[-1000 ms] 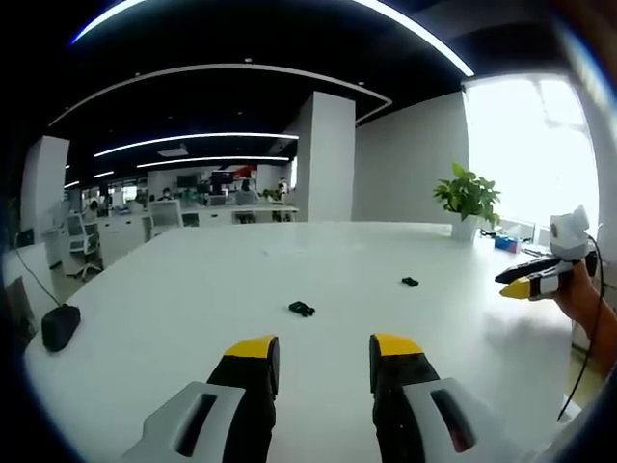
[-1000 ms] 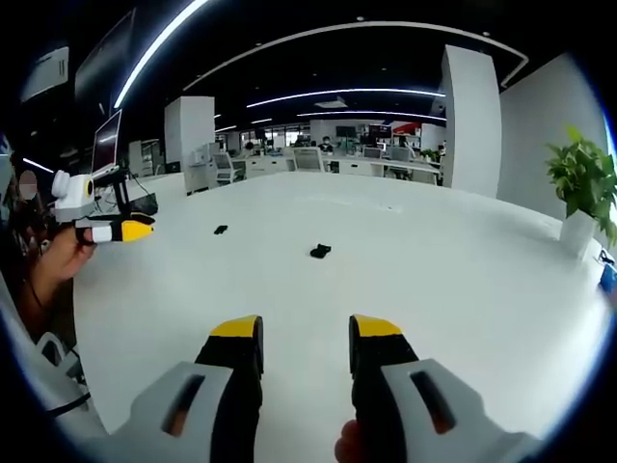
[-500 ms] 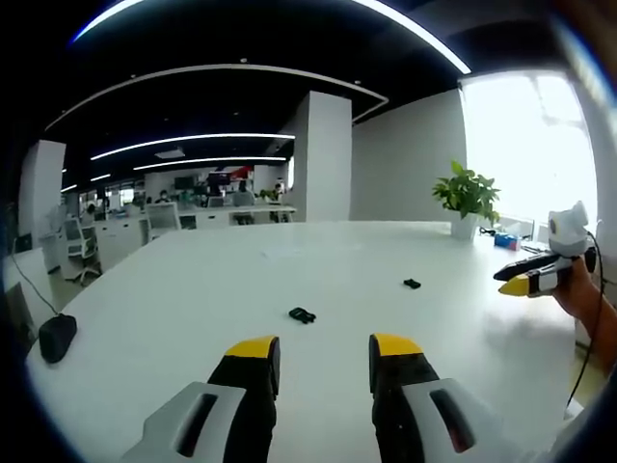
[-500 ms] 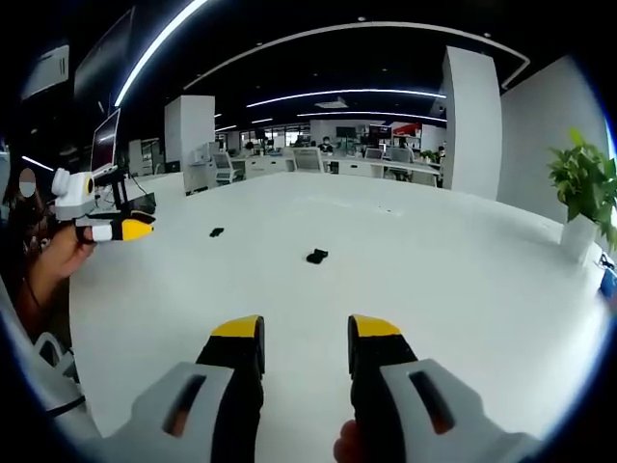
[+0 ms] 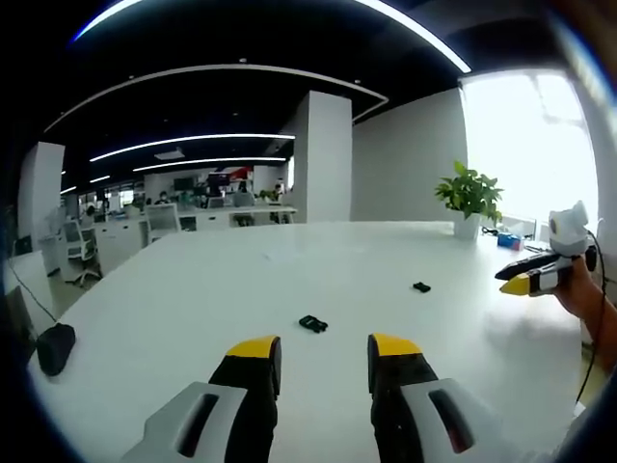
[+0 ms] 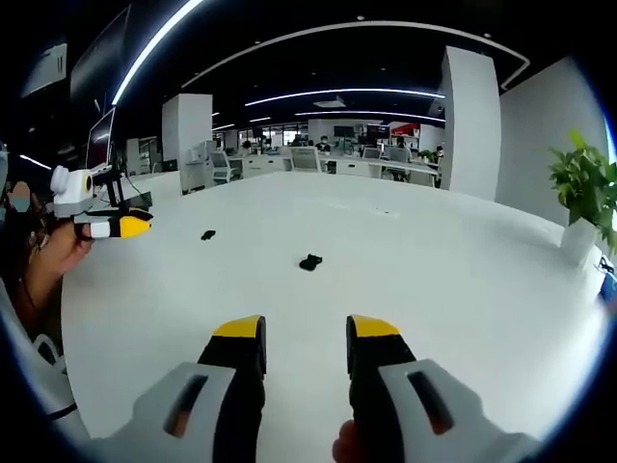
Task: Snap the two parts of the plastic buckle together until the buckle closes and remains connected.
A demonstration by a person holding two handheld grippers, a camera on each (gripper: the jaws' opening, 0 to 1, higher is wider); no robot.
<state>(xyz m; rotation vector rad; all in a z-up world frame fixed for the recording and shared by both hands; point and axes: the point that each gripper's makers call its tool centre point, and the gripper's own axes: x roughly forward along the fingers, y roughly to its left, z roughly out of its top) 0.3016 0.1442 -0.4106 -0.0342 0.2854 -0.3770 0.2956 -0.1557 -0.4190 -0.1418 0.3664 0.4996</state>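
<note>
Two small black buckle parts lie apart on the white table point(image 5: 193, 289). One part point(image 5: 312, 323) sits just ahead of my left gripper point(image 5: 323, 349), whose yellow-tipped jaws stand open with nothing between them. The other part point(image 5: 421, 286) lies farther right. In the right gripper view, that second part point(image 6: 309, 261) is ahead of my right gripper point(image 6: 306, 333), also open and holding nothing. The first part point(image 6: 208, 234) lies to its left. Each gripper appears at the edge of the other's view, held in a hand: right gripper point(image 5: 540, 275), left gripper point(image 6: 111, 227).
A black mouse point(image 5: 55, 347) with a cable rests at the table's left edge. A potted plant point(image 5: 469, 198) stands at the far right end of the table, also seen as a plant point(image 6: 583, 183) in the right gripper view. Office desks and chairs lie beyond.
Both cameras have shifted. The near buckle part now sits lower and closer in the left gripper view. In the right gripper view both parts sit further left. The parts themselves stay put.
</note>
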